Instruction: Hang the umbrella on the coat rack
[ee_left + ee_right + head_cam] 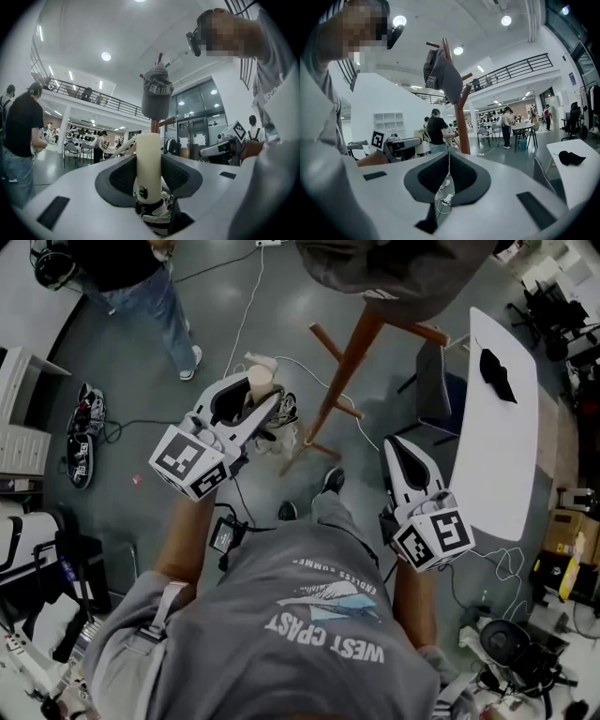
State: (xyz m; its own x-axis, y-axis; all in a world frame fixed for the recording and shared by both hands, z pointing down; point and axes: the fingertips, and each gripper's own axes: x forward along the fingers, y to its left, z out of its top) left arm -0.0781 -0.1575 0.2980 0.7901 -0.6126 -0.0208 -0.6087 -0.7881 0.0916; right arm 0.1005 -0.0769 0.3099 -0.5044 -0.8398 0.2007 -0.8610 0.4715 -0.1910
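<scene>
My left gripper (251, 397) (149, 164) is shut on the cream cylindrical handle (260, 381) (148, 159) of a folded umbrella. Its black-and-white striped fabric (152, 213) (284, 416) bunches below the jaws. The brown wooden coat rack (349, 367) (153, 125) (462, 123) stands just ahead, between the two grippers. A grey cap (398, 268) (157, 96) (443, 70) hangs on its top, and bare pegs stick out lower down. My right gripper (405, 457) (446, 161) is held to the right of the rack, shut with nothing between its pads.
A white table (502, 456) (576, 176) with a small black object (497, 373) stands to the right, a grey chair (436, 381) beside it. A person in jeans (141, 287) stands at the far left. Shoes (82, 432) and cables (248, 310) lie on the floor.
</scene>
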